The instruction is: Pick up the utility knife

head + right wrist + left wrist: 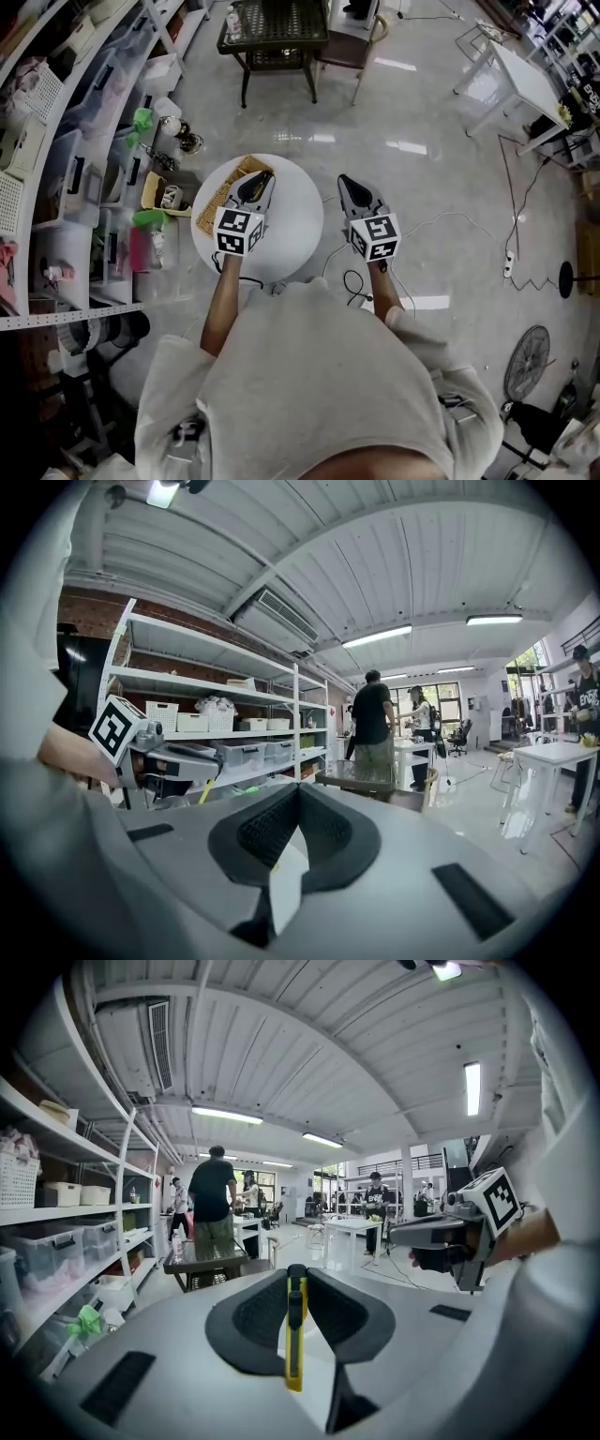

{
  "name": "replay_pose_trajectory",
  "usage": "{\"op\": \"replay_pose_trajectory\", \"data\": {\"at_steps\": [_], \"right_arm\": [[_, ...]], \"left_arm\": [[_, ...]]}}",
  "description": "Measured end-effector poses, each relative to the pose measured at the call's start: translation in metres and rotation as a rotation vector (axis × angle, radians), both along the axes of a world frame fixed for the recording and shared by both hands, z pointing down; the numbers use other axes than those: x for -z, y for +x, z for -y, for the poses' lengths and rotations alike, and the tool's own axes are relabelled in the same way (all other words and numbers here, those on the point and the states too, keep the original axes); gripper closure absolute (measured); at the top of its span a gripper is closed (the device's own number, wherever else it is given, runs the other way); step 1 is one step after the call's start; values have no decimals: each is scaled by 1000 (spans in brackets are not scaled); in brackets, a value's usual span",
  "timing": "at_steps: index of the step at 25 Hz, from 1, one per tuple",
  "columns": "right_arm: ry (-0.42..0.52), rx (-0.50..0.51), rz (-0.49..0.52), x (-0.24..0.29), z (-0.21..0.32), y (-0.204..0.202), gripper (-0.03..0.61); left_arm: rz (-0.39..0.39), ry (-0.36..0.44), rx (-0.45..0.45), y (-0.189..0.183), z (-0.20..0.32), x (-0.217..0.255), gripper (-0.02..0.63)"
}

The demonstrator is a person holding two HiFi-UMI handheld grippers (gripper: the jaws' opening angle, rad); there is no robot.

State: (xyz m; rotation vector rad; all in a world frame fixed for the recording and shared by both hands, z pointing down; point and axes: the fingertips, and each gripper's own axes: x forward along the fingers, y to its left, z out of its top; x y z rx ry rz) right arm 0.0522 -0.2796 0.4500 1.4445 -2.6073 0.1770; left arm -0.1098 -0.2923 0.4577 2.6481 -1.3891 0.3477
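The yellow utility knife (295, 1335), gripped upright between the pads of the left gripper (296, 1274), was held clear above the round table (300, 225), so the pickup was judged done; at three o'clock, the right gripper (298, 789) was closed on nothing, unneeded.

Shelves (56, 169) left (crowded), floor (441, 206) open right
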Motion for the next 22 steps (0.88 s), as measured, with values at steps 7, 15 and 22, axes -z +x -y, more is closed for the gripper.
{"op": "replay_pose_trajectory", "data": {"at_steps": [7, 15, 22], "right_arm": [[1, -4, -1, -1, -1, -3, 548], [-11, -7, -8, -4, -5, -1, 548], [-10, -10, -17, -6, -1, 1, 548]], "left_arm": [[3, 8, -10, 0, -1, 1, 537], [4, 5, -20, 4, -3, 0, 536], [4, 4, -22, 5, 0, -2, 536]]}}
